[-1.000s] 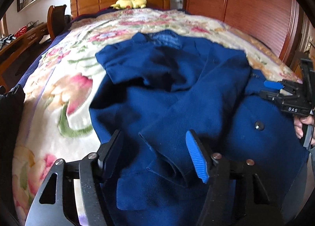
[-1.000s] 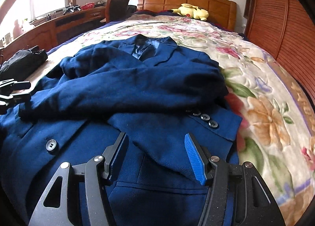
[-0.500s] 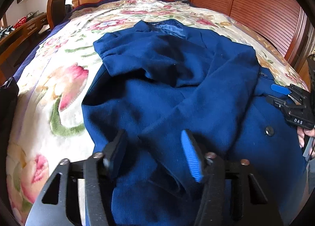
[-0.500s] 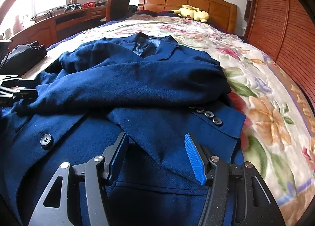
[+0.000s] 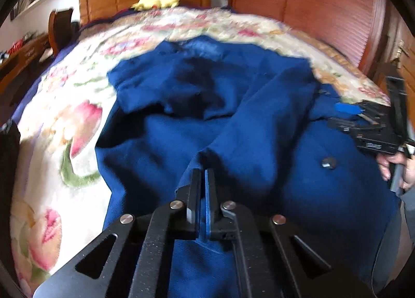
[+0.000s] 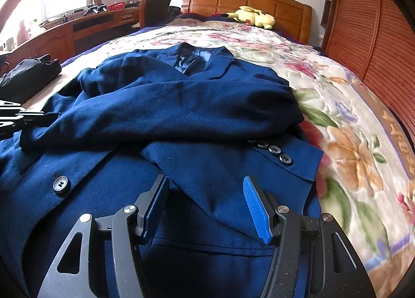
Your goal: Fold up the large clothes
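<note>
Left gripper (image 5: 203,183) jaws clamped together; right gripper (image 6: 206,209) jaws apart.

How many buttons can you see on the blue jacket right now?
5: one on the jacket front, four in a row on the sleeve cuff. More may be hidden under folds.

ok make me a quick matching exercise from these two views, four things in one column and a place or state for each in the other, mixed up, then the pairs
Things:
1. left gripper
2. right gripper
3. yellow plush toy
4. black bag

Places or states:
A. lies at the headboard end of the bed
B. jaws apart above the jacket, pinching nothing
C. sits at the bed's left edge in the right wrist view
D. jaws pressed together on a fold of the blue jacket

Pairs: 1-D, 2-B, 3-A, 4-C
</note>
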`<move>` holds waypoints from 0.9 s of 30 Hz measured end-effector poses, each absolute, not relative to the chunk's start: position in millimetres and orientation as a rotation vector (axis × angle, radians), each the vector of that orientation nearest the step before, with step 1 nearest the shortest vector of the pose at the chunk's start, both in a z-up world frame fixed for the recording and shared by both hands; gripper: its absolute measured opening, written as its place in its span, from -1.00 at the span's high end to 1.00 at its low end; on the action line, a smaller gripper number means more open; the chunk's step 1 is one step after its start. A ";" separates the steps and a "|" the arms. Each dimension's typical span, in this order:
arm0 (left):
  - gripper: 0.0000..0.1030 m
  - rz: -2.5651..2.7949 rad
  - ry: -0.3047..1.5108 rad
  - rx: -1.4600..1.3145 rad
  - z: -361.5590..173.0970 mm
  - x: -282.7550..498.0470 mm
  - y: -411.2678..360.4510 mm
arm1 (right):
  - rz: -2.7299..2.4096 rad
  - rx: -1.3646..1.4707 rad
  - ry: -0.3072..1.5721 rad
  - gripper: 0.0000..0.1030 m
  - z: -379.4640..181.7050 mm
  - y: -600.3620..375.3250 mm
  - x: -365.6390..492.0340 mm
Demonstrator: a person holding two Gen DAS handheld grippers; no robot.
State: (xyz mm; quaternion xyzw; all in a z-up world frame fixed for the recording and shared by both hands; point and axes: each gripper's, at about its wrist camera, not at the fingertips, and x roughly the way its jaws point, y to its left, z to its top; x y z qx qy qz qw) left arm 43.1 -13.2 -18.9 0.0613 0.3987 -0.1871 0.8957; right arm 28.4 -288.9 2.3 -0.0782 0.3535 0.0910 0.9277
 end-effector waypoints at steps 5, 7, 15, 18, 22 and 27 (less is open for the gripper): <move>0.95 -0.427 0.735 0.128 13.2 14.9 -20.7 | 0.170 -0.127 0.703 -0.19 12.5 -297.0 24.5; 0.95 -0.449 0.723 0.130 19.2 5.4 -23.1 | 0.165 -0.121 0.692 -0.19 16.5 -298.6 20.2; 0.95 -0.521 0.705 0.128 24.4 -27.4 -36.9 | 0.152 -0.146 0.651 -0.19 28.8 -302.1 -4.4; 0.95 -0.528 0.715 0.143 18.1 -37.1 -44.5 | 0.153 -0.131 0.641 -0.19 34.6 -303.5 -9.7; 0.95 -0.538 0.736 0.143 9.5 -47.3 -50.1 | 0.167 -0.120 0.625 -0.19 42.1 -300.1 -16.7; 0.95 -0.532 0.754 0.153 1.8 -61.0 -50.2 | 0.190 -0.131 0.610 -0.19 47.8 -290.3 -23.4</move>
